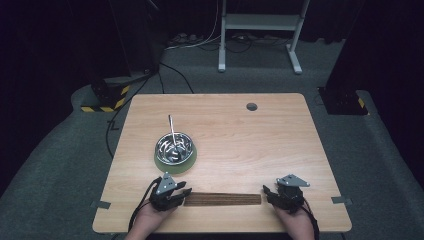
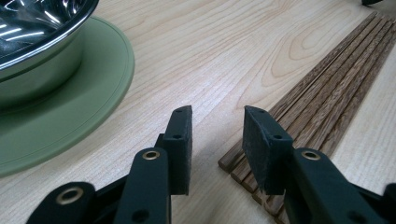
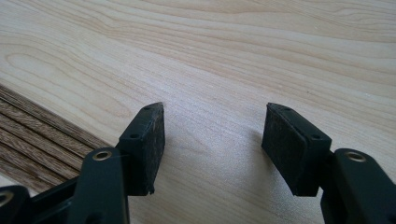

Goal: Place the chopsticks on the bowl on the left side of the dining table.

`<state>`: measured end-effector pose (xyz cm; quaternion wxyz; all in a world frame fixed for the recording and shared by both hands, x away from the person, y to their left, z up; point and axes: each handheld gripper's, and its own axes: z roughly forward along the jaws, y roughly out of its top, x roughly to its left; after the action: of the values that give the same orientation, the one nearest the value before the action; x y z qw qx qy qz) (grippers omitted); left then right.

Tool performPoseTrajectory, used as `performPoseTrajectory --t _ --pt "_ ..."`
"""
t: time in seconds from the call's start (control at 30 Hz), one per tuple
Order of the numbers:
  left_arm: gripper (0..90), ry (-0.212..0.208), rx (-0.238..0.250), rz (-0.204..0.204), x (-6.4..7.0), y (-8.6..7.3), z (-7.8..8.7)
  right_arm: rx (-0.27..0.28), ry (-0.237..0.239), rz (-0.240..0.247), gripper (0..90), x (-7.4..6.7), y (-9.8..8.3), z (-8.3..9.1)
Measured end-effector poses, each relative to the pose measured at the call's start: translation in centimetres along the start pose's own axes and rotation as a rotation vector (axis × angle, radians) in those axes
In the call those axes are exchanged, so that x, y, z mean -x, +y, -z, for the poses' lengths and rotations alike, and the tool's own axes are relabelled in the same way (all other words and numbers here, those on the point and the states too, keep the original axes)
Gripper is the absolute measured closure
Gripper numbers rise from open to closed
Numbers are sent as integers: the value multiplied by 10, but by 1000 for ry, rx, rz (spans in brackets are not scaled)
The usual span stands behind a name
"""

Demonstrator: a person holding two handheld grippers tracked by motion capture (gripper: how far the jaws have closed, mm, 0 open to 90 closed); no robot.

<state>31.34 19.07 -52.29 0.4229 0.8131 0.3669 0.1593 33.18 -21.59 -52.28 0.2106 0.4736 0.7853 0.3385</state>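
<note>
A row of dark wooden sticks (image 1: 222, 199) lies flat along the front of the light wooden table (image 1: 250, 145). My left gripper (image 1: 186, 194) sits at the left end of the row and my right gripper (image 1: 266, 192) at the right end. In the left gripper view, the left gripper (image 2: 217, 123) is open over bare wood, with the stick ends (image 2: 327, 88) under and beside its right jaw. The right gripper (image 3: 215, 123) is wide open over bare table, the sticks (image 3: 37, 135) off to its left. A shiny steel bowl (image 1: 174, 146) with a thin metal handle (image 1: 171, 127) leaning out stands on a green plate (image 1: 175, 162).
The bowl (image 2: 32, 51) and its green plate (image 2: 93, 93) are close to the left gripper's upper left. A round cable hole (image 1: 252, 106) sits near the table's far edge. A white desk frame (image 1: 260, 22) and cables lie on the floor beyond.
</note>
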Motion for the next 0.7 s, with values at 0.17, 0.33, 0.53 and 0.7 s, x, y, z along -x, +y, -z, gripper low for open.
performPoseTrajectory --t 0.17,0.33,0.53,0.7 --pt "635 -4 -19 -22 2 0 -1 2 -1 2 391 0 0 0" --pt "653 -1 -24 -24 4 1 -3 1 -1 1 391 0 0 0" --pt "689 1 -25 -23 2 1 -3 1 0 0 391 0 0 0" --pt "705 17 -21 7 -1 1 -3 0 0 0 391 0 0 0"
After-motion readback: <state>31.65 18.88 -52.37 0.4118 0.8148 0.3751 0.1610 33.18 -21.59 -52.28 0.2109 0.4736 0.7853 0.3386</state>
